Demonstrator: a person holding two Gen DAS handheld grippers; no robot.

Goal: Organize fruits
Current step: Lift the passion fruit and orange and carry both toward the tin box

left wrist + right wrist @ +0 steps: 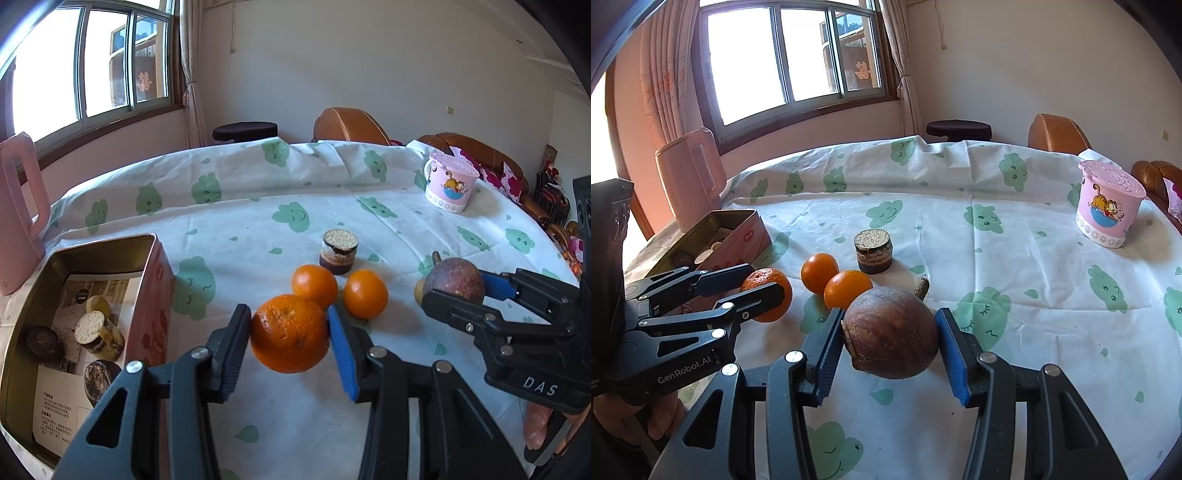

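The left gripper [290, 338] is clenched on a big rough-skinned orange [290, 334], pads pressed to both its sides, lifted just clear of the tablecloth [258, 221]. The right gripper [891, 341] grasps a brown round fruit [892, 332] the same way, to the right of the orange. Two smaller oranges [314, 286] lie on the cloth just beyond, touching each other.

The risks, as I judge them: both fruits are round and pinched only at their widest, so a tilt or a jolt could roll either out; the two grippers sit near each other and could knock.

The left wrist view looks into the open tin [74, 266] at far left, with round cakes inside; the right wrist view shows only its side
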